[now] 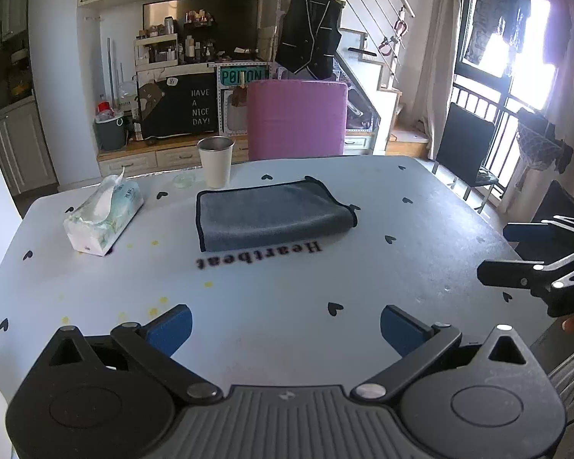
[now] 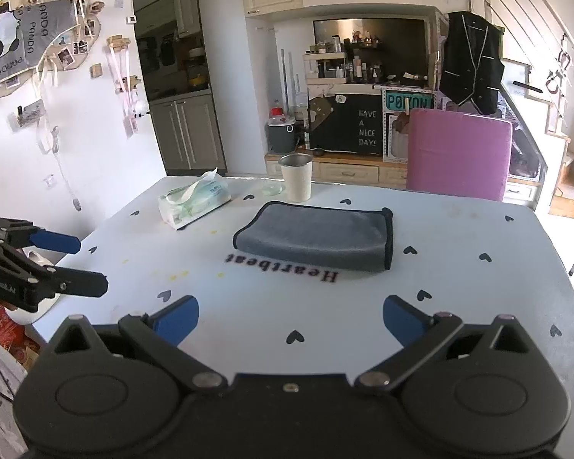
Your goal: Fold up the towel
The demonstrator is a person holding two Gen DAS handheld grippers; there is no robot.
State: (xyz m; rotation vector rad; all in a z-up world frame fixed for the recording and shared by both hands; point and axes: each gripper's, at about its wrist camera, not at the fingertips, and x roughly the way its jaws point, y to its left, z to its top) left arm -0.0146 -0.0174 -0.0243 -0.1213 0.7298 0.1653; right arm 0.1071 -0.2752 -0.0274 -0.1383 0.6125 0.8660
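A grey towel (image 1: 271, 212) with dark trim lies folded flat on the light blue table (image 1: 287, 287), just beyond the word "Heartbeat". It also shows in the right wrist view (image 2: 317, 235). My left gripper (image 1: 286, 327) is open and empty, held above the table's near edge, well short of the towel. My right gripper (image 2: 291, 319) is also open and empty, at the near edge. Each gripper shows in the other's view: the right one at the right edge (image 1: 516, 252), the left one at the left edge (image 2: 84, 264).
A tissue pack (image 1: 103, 216) lies left of the towel. A white cup (image 1: 215, 166) and a small glass dish (image 1: 183, 180) stand behind it. A purple chair (image 1: 296, 118) is at the table's far side, a black chair (image 1: 465, 145) to the right.
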